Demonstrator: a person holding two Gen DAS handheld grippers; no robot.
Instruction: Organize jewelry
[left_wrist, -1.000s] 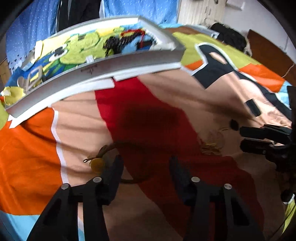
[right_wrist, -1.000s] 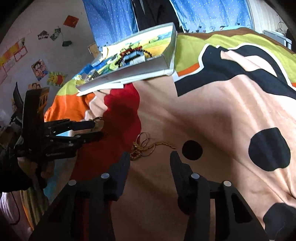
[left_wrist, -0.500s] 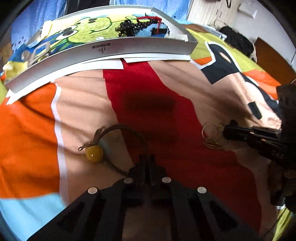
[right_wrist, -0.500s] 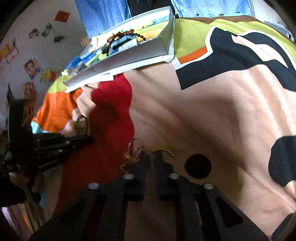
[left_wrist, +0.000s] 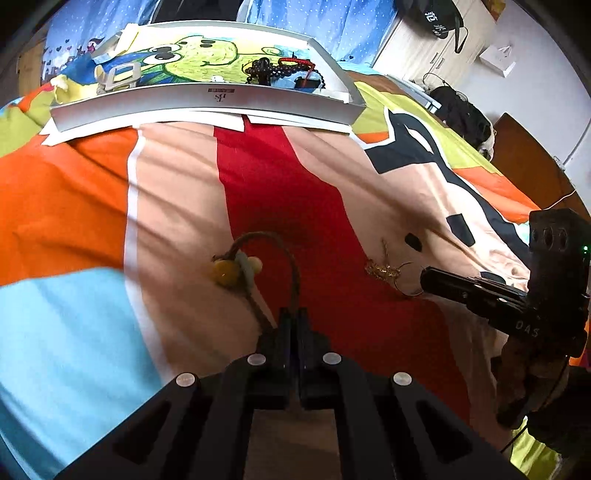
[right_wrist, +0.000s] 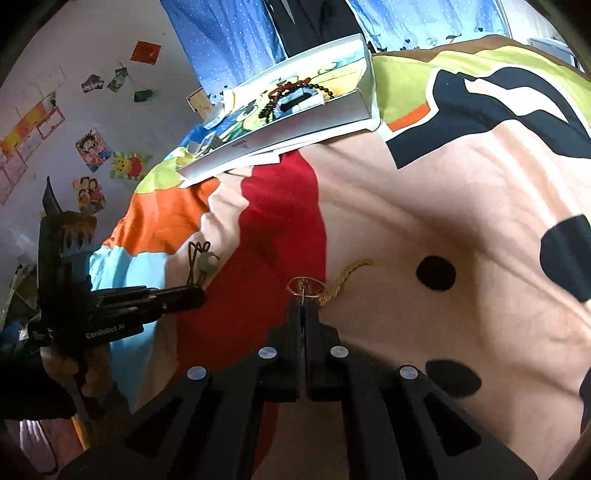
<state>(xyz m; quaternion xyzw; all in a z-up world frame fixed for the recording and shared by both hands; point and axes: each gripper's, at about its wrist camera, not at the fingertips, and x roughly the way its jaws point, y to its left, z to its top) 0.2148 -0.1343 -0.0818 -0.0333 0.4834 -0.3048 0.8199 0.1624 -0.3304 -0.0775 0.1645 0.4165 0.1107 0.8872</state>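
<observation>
My left gripper (left_wrist: 293, 314) is shut on the brown cord of a necklace (left_wrist: 291, 266) with a yellow bead (left_wrist: 224, 272), lifted a little off the bedspread. It also shows in the right wrist view (right_wrist: 202, 258). My right gripper (right_wrist: 304, 308) is shut on a gold chain with rings (right_wrist: 314, 288), which hangs from its tips; the chain also shows in the left wrist view (left_wrist: 384, 272). A shallow white box (left_wrist: 207, 99) at the far side of the bed holds a dark bead string (left_wrist: 280, 70).
The colourful bedspread (left_wrist: 177, 192) covers the whole surface. The white box (right_wrist: 295, 125) lies at its far edge with a small clear item (left_wrist: 118, 75) at its left end. The right gripper's body (left_wrist: 546, 295) is close at my right.
Both grippers closed from open: the left on the necklace cord, the right on the gold chain. Both have since risen, lifting the jewellery off the bedspread.
</observation>
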